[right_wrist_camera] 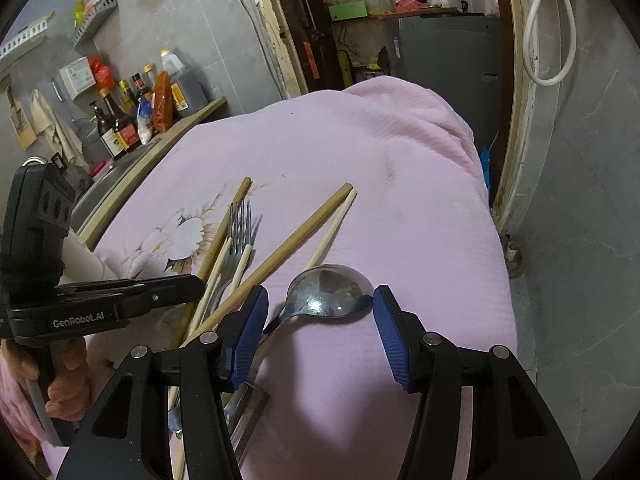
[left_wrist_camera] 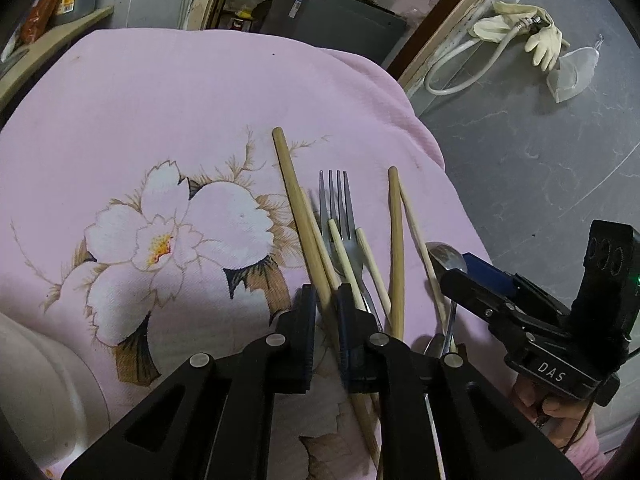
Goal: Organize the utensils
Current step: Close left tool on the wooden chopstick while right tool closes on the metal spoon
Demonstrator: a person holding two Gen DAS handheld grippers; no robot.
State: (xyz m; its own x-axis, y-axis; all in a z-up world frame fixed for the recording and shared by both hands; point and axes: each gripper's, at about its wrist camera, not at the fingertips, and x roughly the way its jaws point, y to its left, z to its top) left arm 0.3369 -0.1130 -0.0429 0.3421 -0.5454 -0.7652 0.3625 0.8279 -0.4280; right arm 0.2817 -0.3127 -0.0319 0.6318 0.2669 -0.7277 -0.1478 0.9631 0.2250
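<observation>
Several wooden chopsticks, a steel fork (left_wrist_camera: 338, 200) (right_wrist_camera: 240, 232) and a steel spoon (right_wrist_camera: 328, 292) (left_wrist_camera: 446, 256) lie close together on a pink cloth (left_wrist_camera: 160, 120) (right_wrist_camera: 380, 168) with a flower print. My left gripper (left_wrist_camera: 326, 300) (right_wrist_camera: 196, 286) points down at the pile, shut on a long brown chopstick (left_wrist_camera: 296, 200) that runs between its pads. A paler chopstick (left_wrist_camera: 320, 236) lies right beside it. My right gripper (right_wrist_camera: 320, 294) (left_wrist_camera: 460, 276) stands open, its blue pads (right_wrist_camera: 250, 328) on either side of the spoon's bowl. The right pad is at the bowl's rim.
A brown and a pale chopstick (right_wrist_camera: 304, 236) lie crossed between fork and spoon. The cloth drops off at the right toward a grey tiled floor (left_wrist_camera: 540, 152). Bottles (right_wrist_camera: 120, 120) crowd a counter at the left. A white hose and gloves (left_wrist_camera: 532, 36) hang by the door frame.
</observation>
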